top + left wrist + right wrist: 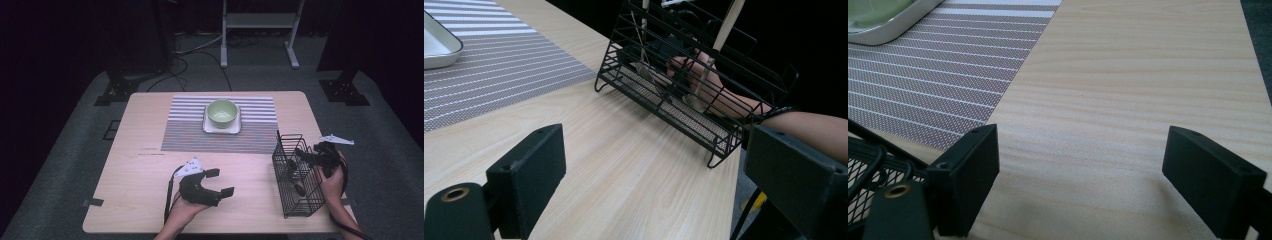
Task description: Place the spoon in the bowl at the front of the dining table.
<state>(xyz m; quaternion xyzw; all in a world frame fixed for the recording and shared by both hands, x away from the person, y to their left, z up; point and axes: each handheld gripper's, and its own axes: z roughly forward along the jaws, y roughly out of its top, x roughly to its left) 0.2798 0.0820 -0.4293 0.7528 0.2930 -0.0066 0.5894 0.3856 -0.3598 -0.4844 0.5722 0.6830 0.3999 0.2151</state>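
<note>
A black wire basket point(296, 179) stands at the table's right front, holding several utensils, among them one with a pale handle point(726, 25). My right gripper point(302, 154) hangs at the basket's far top edge, a hand behind it. In the right gripper view its jaws stand open point(1090, 177) over bare wood, with the basket's corner point(868, 170) at lower left. My left gripper point(220, 182) rests low near the front middle, open and empty, and points at the basket point(684, 75). A green bowl point(222, 112) sits on a white square plate point(220, 128).
A striped placemat point(190, 127) covers the table's far middle under the plate. Bare wood point(140, 185) spreads to the left and front. The table's right edge runs just behind the basket. Stands and cables sit on the dark floor beyond.
</note>
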